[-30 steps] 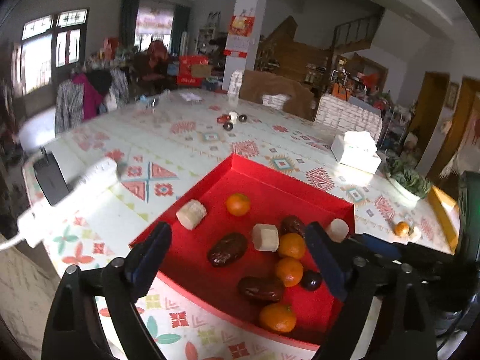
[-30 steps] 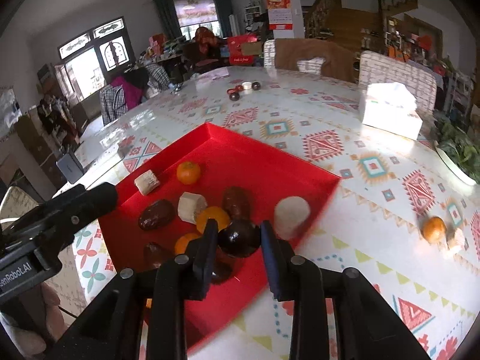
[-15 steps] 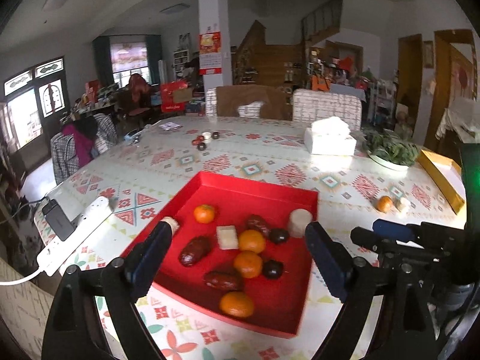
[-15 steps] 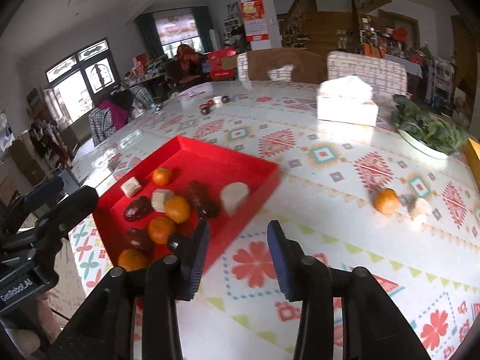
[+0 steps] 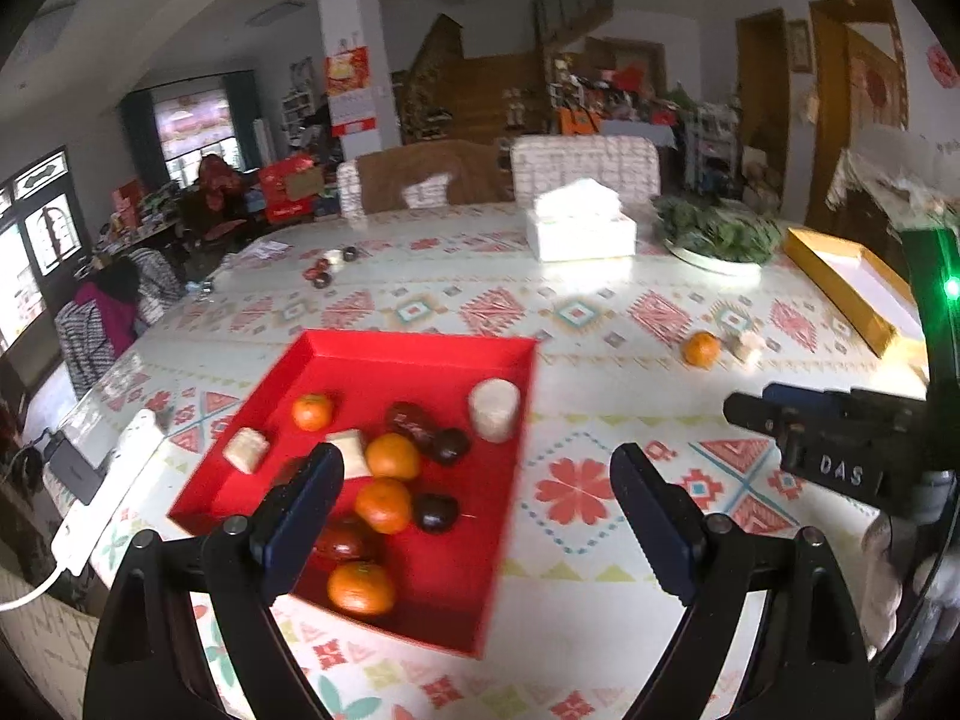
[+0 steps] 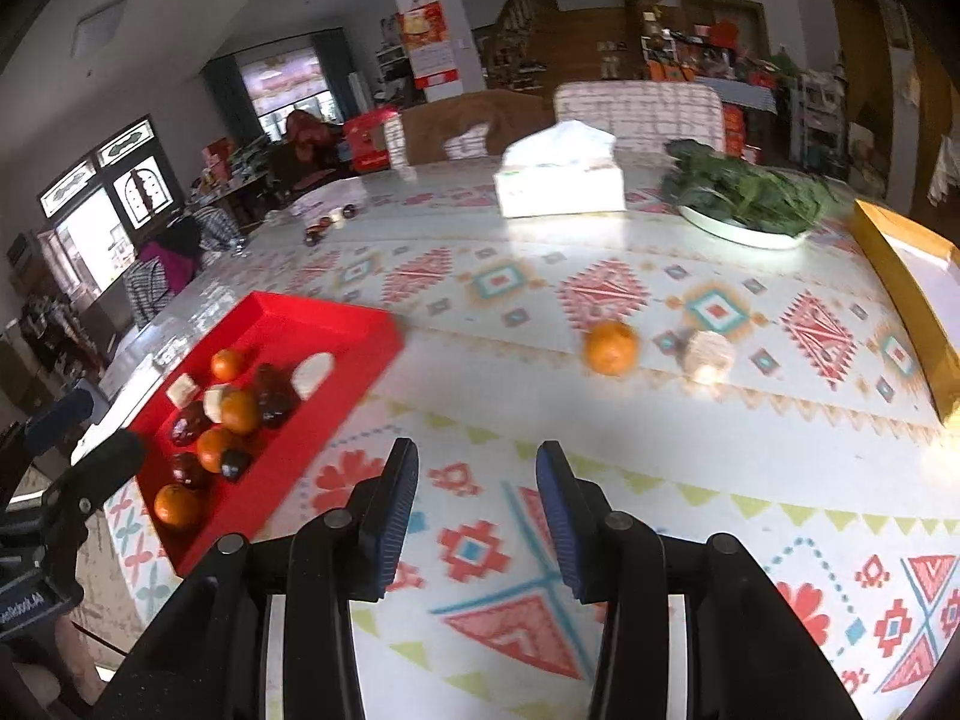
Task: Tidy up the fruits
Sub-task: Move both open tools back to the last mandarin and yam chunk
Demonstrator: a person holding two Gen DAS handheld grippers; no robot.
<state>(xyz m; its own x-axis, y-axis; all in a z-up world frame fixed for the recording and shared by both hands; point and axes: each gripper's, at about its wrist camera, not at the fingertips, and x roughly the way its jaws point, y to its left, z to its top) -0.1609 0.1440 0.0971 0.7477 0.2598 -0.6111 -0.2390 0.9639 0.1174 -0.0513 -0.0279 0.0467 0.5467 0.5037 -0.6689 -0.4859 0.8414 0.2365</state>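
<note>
A red tray (image 5: 414,348) (image 6: 336,330) on the patterned table holds several oranges, dark dates and pale cut pieces. A loose orange (image 6: 610,348) (image 5: 701,349) and a pale cut piece (image 6: 708,354) (image 5: 744,347) lie on the table to the tray's right. My left gripper (image 5: 477,480) is open and empty above the tray's near right edge. My right gripper (image 6: 477,480) is open and empty over the bare table, short of the loose orange; its body shows in the left wrist view (image 5: 840,444).
A white tissue box (image 6: 558,180), a plate of greens (image 6: 744,198) and a yellow box (image 6: 912,276) stand at the back and right. A white power strip (image 5: 102,492) lies left of the tray. Small dark items (image 5: 327,267) sit far back.
My right gripper let go of a dark date in the tray, opened, and swung right towards the loose orange. My left gripper drew back and turned right.
</note>
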